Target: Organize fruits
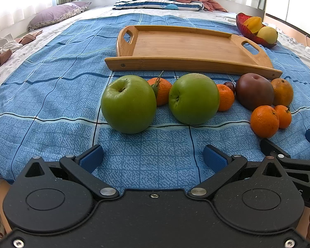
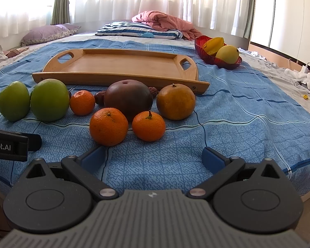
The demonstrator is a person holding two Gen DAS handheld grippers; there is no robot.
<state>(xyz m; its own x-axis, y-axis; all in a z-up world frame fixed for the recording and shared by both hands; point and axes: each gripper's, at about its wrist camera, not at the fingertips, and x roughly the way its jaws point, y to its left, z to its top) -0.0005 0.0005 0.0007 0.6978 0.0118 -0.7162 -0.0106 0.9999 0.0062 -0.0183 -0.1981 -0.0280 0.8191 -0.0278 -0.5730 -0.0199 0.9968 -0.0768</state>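
Note:
Fruit lies in a row on the blue checked bedspread in front of an empty wooden tray (image 1: 188,43) (image 2: 122,64). Two green apples (image 1: 128,104) (image 1: 193,98) sit ahead of my left gripper (image 1: 153,159), which is open and empty above the spread. A dark red apple (image 2: 128,99), a dull orange (image 2: 175,101), several small mandarins (image 2: 108,126) (image 2: 148,126) (image 2: 82,102) and dark dates (image 2: 100,97) lie ahead of my right gripper (image 2: 154,158), which is open and empty. The green apples also show in the right wrist view (image 2: 49,103).
A red glass bowl (image 2: 200,45) with a starfruit and a mango stands beyond the tray's right end. Pillows (image 2: 138,31) and a pink quilt (image 2: 165,21) lie at the bed's head. The left gripper's body (image 2: 8,144) shows at the right view's left edge. White clothes and a cable lie at right.

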